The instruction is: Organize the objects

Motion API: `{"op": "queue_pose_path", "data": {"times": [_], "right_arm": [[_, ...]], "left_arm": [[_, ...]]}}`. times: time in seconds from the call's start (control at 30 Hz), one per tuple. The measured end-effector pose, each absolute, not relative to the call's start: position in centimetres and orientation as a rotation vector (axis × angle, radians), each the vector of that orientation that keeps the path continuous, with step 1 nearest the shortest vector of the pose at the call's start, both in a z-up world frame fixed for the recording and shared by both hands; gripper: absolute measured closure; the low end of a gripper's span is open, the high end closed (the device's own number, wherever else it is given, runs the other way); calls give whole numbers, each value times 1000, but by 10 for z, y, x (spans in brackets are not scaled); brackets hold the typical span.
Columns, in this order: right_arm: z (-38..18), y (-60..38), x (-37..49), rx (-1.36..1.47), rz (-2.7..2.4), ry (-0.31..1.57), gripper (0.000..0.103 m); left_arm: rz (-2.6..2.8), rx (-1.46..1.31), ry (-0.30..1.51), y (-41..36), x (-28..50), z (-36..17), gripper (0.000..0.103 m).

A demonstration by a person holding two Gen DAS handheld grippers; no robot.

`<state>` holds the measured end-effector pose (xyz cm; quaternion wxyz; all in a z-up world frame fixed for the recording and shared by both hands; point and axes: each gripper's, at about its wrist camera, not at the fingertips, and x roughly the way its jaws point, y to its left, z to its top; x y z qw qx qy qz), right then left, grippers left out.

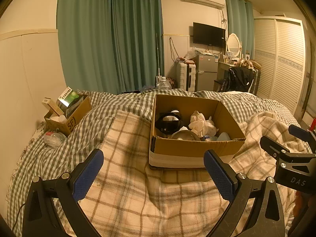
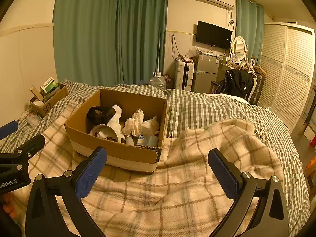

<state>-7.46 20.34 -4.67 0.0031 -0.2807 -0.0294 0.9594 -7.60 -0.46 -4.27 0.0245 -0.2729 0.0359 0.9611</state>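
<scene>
An open brown cardboard box (image 1: 195,148) of mixed items sits on a plaid blanket (image 1: 138,187). Left gripper (image 1: 154,174) and right gripper (image 2: 158,174) hover spread wide, empty. The soft cream plush toy (image 2: 151,127) looks light; pinch its body.

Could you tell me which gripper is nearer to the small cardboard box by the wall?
Left. The left gripper sits on the small box's side; the right gripper is farther, beyond the big box.
</scene>
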Motion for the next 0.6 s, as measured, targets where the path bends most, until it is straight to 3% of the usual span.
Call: {"op": "queue_pose_path", "data": {"times": [0.6], "right_arm": [[-50,203,-76,-891,3001,-97,0]], "left_arm": [[2980,-836,150,-3,-75,-42,0]]}}
